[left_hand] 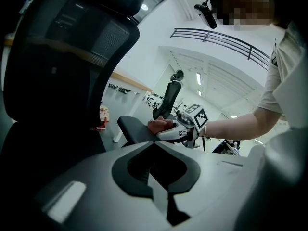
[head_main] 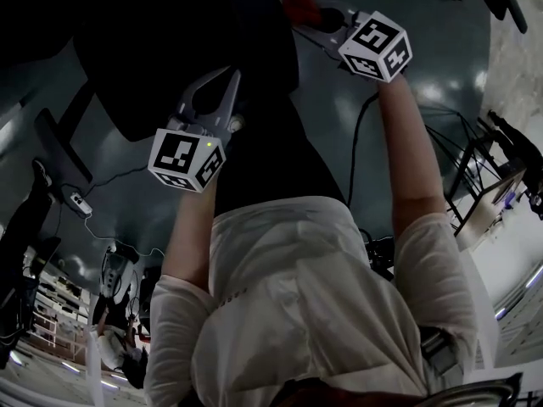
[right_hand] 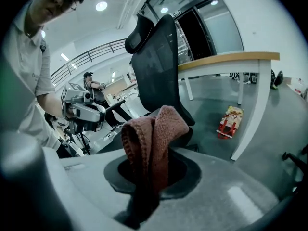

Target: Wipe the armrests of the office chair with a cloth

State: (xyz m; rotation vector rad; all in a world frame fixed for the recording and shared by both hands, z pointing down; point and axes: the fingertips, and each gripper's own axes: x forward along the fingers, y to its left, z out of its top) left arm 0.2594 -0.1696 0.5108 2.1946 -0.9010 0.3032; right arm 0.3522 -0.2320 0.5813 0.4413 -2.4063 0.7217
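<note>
A reddish-brown cloth (right_hand: 155, 141) is bunched between the jaws of my right gripper (right_hand: 153, 165), which is shut on it. In the left gripper view the cloth (left_hand: 160, 125) rests on the end of the black armrest (left_hand: 134, 130), with the right gripper (left_hand: 169, 129) behind it. The black mesh-backed office chair (left_hand: 62, 71) fills that view's left side. My left gripper (left_hand: 155, 150) has its jaws together with nothing between them and hangs a little short of the armrest. The head view is dark; the left gripper (head_main: 226, 81) and right gripper (head_main: 307, 17) both reach toward the chair (head_main: 161, 49).
A white desk with a wooden edge (right_hand: 231, 59) stands behind the chair, with a red and yellow package (right_hand: 230, 121) on the grey floor under it. Another black chair (left_hand: 169, 97) stands farther off. A cable (head_main: 356, 142) trails on the floor by my right arm.
</note>
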